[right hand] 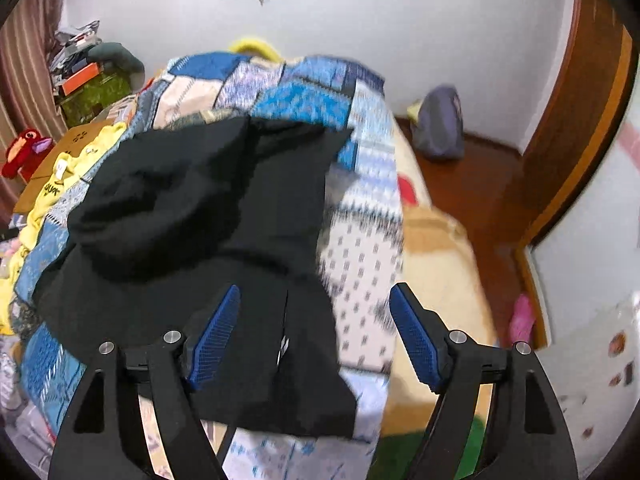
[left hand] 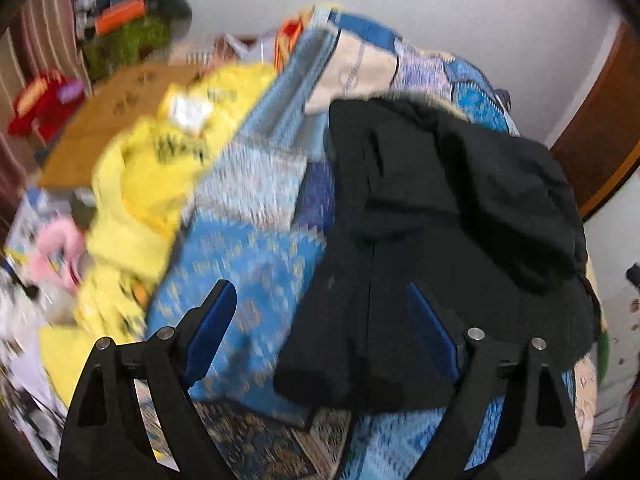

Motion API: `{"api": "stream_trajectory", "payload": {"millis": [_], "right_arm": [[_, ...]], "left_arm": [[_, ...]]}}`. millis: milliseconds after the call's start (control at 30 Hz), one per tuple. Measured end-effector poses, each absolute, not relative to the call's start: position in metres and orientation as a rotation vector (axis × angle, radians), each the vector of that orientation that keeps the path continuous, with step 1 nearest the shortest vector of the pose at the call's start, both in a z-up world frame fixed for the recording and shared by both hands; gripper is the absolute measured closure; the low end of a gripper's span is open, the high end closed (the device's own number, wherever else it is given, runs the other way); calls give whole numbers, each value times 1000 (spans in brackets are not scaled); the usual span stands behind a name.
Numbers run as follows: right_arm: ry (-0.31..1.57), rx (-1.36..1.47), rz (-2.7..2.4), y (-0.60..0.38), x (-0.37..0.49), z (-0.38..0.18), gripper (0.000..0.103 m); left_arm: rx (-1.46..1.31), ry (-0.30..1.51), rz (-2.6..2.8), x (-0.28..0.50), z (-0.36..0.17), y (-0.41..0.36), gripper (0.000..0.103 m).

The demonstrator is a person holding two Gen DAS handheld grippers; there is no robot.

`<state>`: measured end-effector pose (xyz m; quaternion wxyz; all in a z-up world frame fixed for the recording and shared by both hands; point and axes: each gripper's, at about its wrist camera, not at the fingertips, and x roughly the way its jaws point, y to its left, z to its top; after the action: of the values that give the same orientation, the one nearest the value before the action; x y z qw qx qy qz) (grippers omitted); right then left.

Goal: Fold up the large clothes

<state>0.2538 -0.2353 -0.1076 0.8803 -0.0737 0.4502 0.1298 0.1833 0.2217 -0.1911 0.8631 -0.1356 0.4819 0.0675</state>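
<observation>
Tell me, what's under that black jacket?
The black jacket lies on a blue patchwork blanket spread over the bed. Blanket shows on all sides of it. Whatever is right beneath the jacket is covered, so I can't tell.

Looking like a home bedroom: blue patchwork quilt (right hand: 304,96) covering a bed, red plush toy (right hand: 24,152) lying beside striped curtains (right hand: 24,64).
</observation>
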Motion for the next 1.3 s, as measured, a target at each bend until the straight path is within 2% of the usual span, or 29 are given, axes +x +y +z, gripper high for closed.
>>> {"api": "stream_trajectory", "payload": {"millis": [333,500,800,833,933,967,1000,1033,1067,1100,1167,1200,1300], "right_arm": [[1234,100,177,-282,254,-198,29],[1242,291,185,-299,252,-216,29],[1238,256,228,-291,276,-221,26],[1244,257,232,-291,276,-222,26],[1242,245,247,-287,272,-222,30],[1238,237,260,-285,269,-221,35],[1234,231,274,-283,266,-220,45],[1232,228,295,-281,263,-219,52],[1236,233,324,-279,259,-217,66],[1244,235,350,-276,256,-216,74],[1248,201,350,-269,249,-211,82],[1246,201,352,-267,246,-208,89],[1234,224,393,-260,235,-197,93]], "left_arm": [[-482,1169,126,147,-275,224,17],[-539,1151,117,149,-289,225,17],[-619,1159,153,167,-321,224,17],[-617,1154,140,166,-319,222,24],[-623,1152,90,161,-315,216,34],[-632,1150,63,159,-314,213,44],[-639,1150,48,156,-313,212,47],[-632,1150,41,154,-311,210,55],[-619,1151,34,153,-307,208,62],[-611,1154,33,152,-305,206,65],[-591,1171,40,152,-296,203,75],[-594,1173,46,153,-289,204,76],[-616,1131,21,149,-263,207,79]]}}
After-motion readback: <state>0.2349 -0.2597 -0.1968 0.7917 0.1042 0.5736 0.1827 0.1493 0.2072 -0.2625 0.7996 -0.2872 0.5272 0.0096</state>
